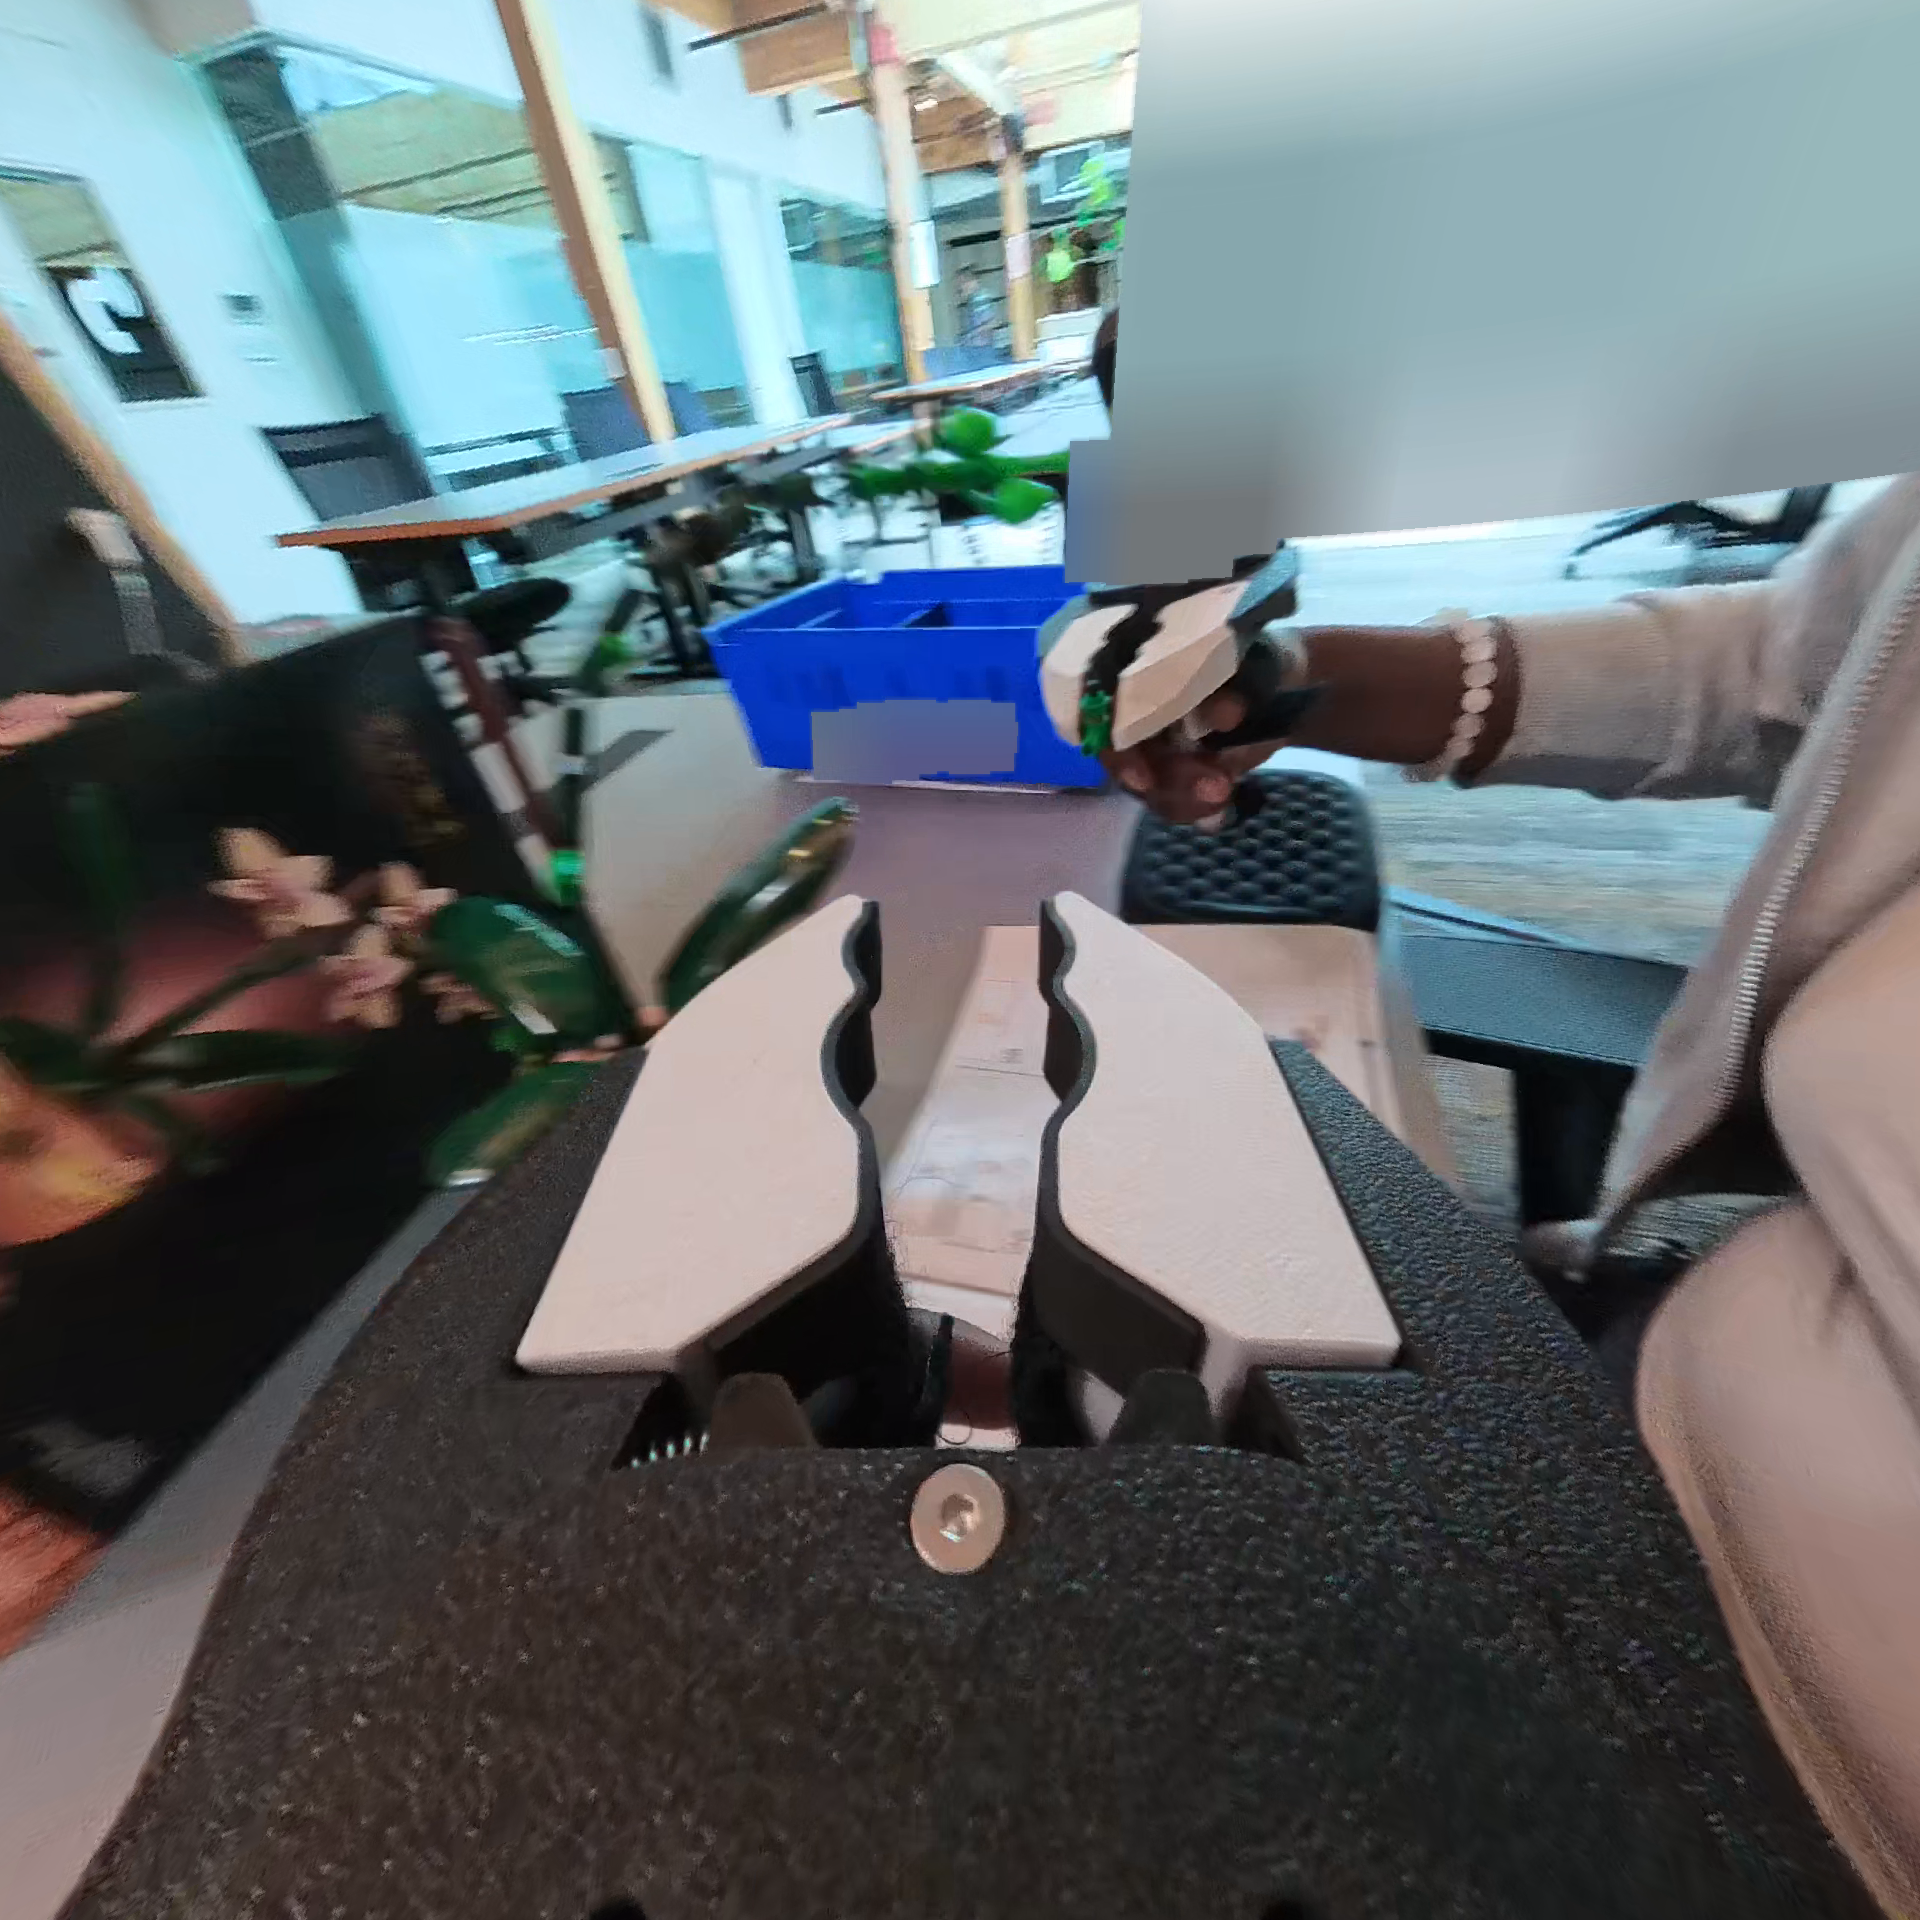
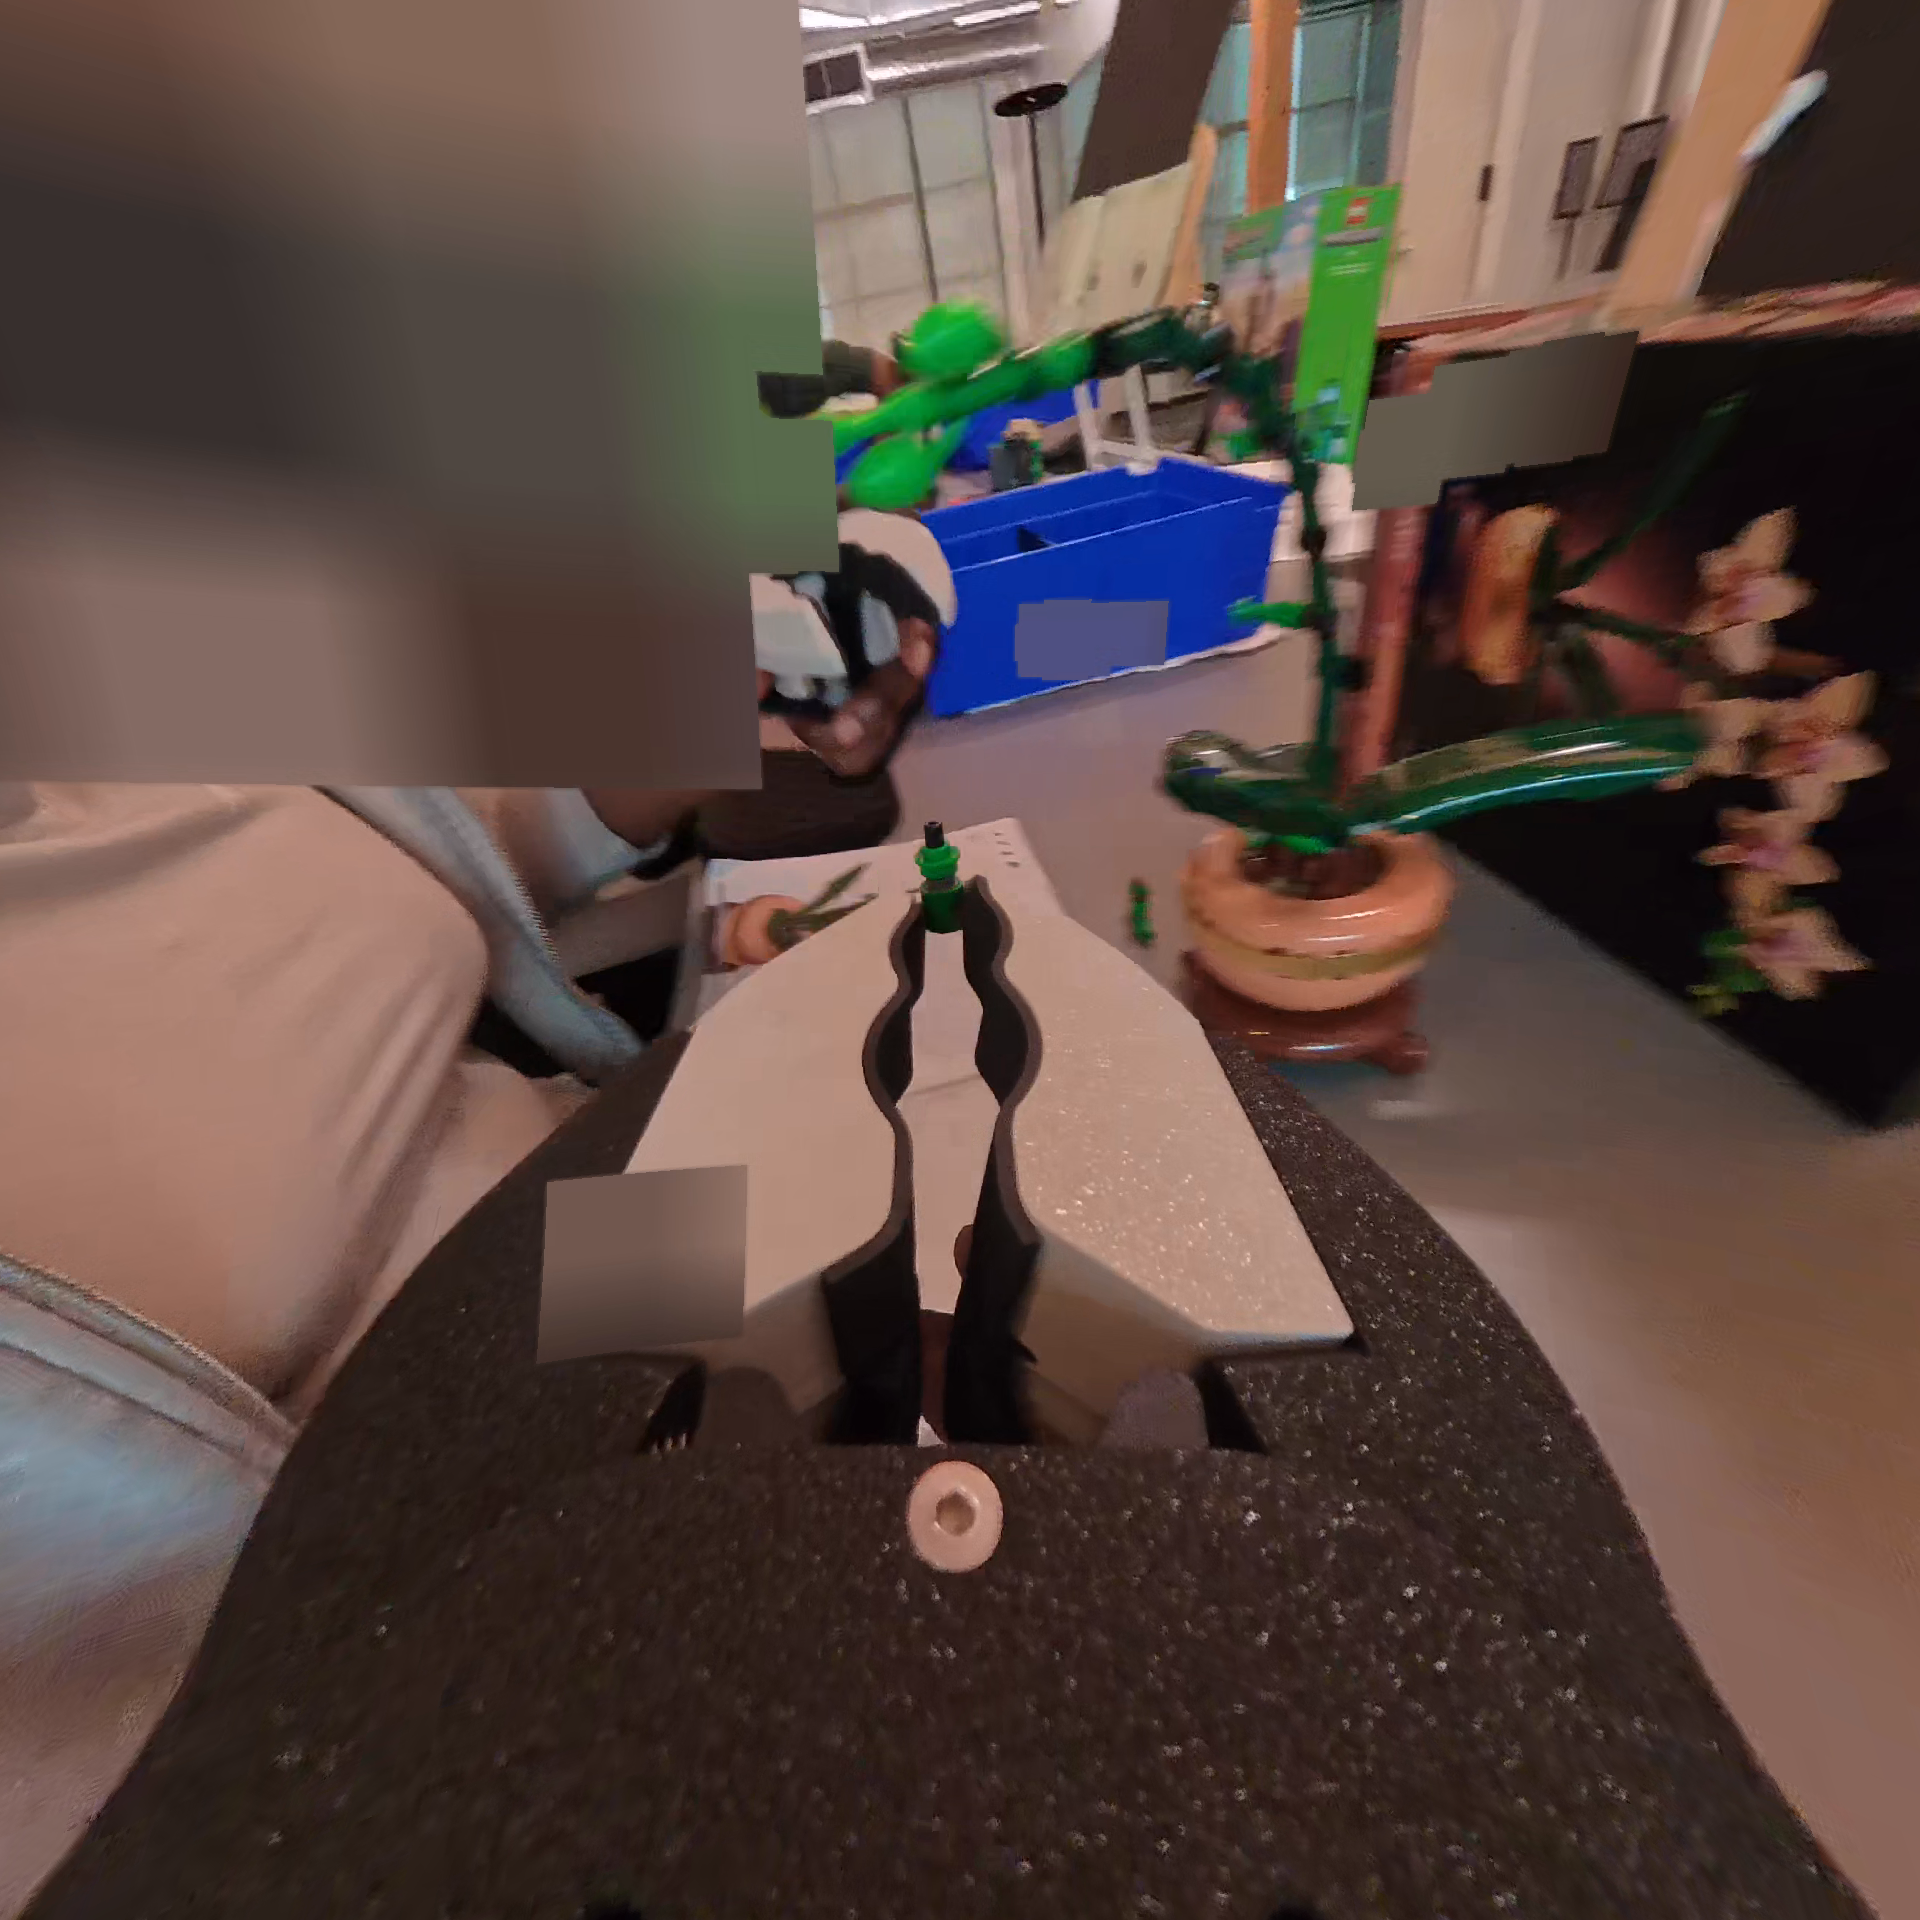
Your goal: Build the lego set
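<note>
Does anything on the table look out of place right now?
One small green piece lies loose on the table, left of the pot, apart from the plant. The right gripper pinches a similar green stem piece. Nothing looks spilled or broken.

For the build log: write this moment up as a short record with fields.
left tongs: open, empty, held above the instruction booklet
right tongs: shut on small green stem piece, pinched at the tips
plant model: pot on the table with dark green leaves and a tall curved stem
loose part: small green piece on the table beside the pot
background: blue bin, dark set box
</note>
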`<state>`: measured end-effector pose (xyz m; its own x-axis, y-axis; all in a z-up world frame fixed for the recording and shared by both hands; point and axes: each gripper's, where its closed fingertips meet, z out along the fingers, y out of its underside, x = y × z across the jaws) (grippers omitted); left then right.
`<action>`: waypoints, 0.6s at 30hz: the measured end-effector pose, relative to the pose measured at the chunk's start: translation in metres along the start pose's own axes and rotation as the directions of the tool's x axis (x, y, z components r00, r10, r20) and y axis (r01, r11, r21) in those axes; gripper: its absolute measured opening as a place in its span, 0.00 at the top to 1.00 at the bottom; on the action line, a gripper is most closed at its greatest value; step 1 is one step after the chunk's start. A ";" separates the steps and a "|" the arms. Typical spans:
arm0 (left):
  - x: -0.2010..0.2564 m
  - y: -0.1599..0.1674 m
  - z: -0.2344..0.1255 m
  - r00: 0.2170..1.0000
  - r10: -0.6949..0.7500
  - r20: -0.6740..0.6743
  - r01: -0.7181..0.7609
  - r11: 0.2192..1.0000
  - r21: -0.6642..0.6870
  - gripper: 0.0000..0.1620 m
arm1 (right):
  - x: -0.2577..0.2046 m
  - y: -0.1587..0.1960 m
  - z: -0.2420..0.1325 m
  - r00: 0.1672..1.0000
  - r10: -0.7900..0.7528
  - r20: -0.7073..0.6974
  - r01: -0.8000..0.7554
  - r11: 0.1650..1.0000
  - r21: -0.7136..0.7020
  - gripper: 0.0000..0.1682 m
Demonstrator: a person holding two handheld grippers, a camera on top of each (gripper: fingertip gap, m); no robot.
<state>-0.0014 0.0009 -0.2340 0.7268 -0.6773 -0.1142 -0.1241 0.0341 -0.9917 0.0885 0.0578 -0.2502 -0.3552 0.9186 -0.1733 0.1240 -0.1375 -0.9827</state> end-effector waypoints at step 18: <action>-0.097 0.006 0.050 0.957 0.283 0.064 -0.248 0.913 -0.324 0.92 | 0.083 -0.043 0.056 0.942 -0.137 0.305 0.147 0.989 -0.010 0.96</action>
<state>-0.0393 0.1033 -0.2319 0.7039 -0.5912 -0.3937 -0.5123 -0.0386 -0.8579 0.0022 0.1191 -0.2254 -0.6345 0.7714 -0.0489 0.0794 0.0021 -0.9968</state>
